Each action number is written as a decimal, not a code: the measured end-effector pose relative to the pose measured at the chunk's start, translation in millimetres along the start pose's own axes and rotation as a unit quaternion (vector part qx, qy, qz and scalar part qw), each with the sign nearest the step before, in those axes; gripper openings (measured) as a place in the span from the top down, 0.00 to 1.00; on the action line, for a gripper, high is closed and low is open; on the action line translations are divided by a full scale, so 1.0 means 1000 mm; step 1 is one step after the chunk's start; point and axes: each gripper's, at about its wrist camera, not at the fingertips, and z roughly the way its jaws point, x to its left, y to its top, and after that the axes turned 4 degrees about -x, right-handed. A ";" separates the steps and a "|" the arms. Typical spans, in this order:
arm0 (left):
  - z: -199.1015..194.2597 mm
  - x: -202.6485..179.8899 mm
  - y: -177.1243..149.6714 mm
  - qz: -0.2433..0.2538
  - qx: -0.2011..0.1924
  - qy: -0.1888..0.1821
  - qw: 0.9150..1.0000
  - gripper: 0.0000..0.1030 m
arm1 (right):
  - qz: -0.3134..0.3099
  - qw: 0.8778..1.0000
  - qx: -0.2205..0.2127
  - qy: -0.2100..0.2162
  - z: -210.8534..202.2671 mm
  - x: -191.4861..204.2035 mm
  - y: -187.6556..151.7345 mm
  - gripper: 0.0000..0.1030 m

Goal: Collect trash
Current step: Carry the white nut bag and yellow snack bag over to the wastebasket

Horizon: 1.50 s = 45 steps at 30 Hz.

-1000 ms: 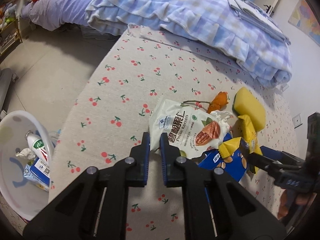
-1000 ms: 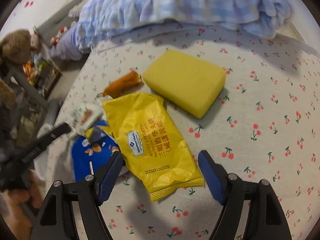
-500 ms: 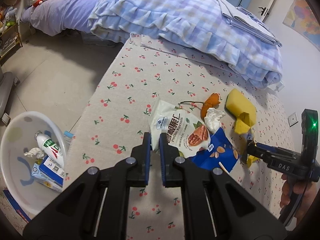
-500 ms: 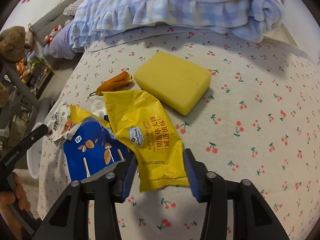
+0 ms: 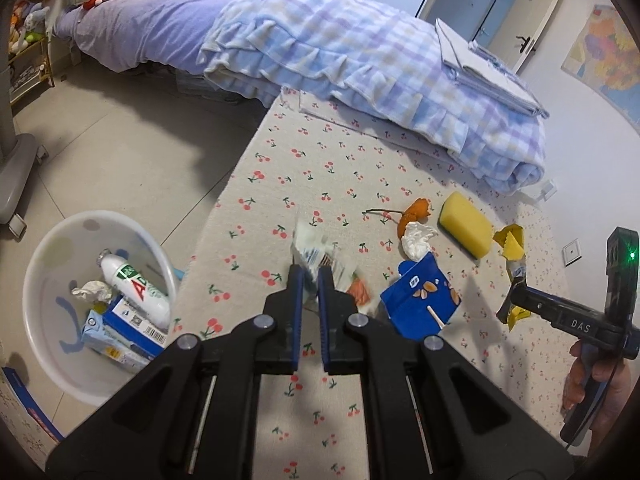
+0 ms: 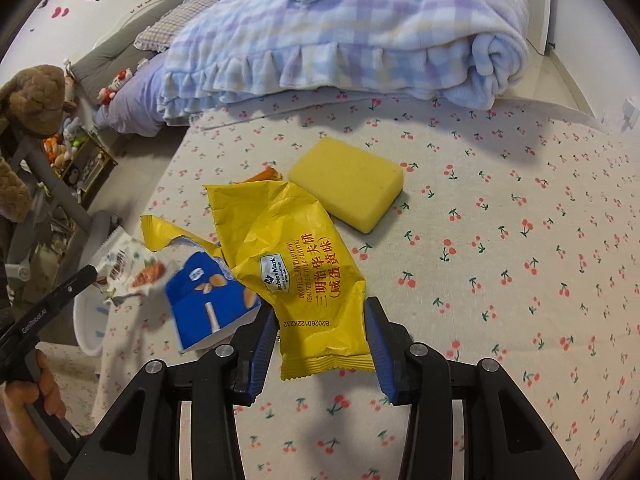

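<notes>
My left gripper (image 5: 310, 280) is shut on a white pecan snack packet (image 5: 316, 254), which hangs blurred above the cherry-print mat (image 5: 320, 168). In the right wrist view the same packet (image 6: 128, 264) dangles from that gripper (image 6: 86, 274) at the left. The right gripper (image 6: 320, 316) is shut on the lower end of a yellow wafer wrapper (image 6: 304, 272), its pads pressing both sides. From the left wrist view the wrapper (image 5: 512, 244) hangs off the mat in the right gripper (image 5: 510, 304). A blue snack packet (image 5: 424, 296) lies between the grippers.
A white bin (image 5: 44, 320) holding a bottle, cartons and tissue stands on the floor left of the mat. A yellow sponge (image 5: 466, 230), a crumpled tissue (image 5: 416, 238) and an orange scrap (image 5: 416, 210) lie on the mat. A folded checked blanket (image 5: 360, 60) borders its far edge.
The right jaws closed on the yellow wrapper and lifted it. My left gripper rose and pulled the white packet up off the mat. Both views now look from higher up.
</notes>
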 end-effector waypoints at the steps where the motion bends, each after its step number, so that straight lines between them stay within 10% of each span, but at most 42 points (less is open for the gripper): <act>1: -0.005 0.002 0.000 -0.002 -0.004 -0.002 1.000 0.92 | 0.001 1.000 -0.002 0.002 -0.004 0.003 -0.001 0.57; 17: -0.045 0.034 -0.004 -0.032 -0.012 -0.013 0.999 0.93 | -0.030 0.998 -0.021 0.059 -0.030 0.084 -0.019 0.57; 19: -0.035 0.041 -0.008 -0.038 0.021 -0.003 0.999 0.82 | -0.036 0.997 -0.017 0.063 -0.026 0.094 -0.021 0.57; 21: -0.025 0.051 -0.012 -0.057 0.046 0.013 0.997 0.46 | -0.044 0.997 -0.012 0.064 -0.020 0.101 -0.023 0.57; 28: 0.013 0.058 -0.028 -0.047 0.120 0.042 0.991 0.41 | -0.040 0.998 0.009 0.057 -0.003 0.104 -0.024 0.57; 33: 0.031 0.050 -0.039 -0.032 0.159 0.029 0.986 0.87 | -0.036 0.998 0.016 0.054 0.002 0.099 -0.024 0.57; 45: -0.010 0.034 -0.016 -0.014 0.075 0.008 0.997 0.99 | -0.034 0.998 0.013 0.056 -0.001 0.103 -0.025 0.57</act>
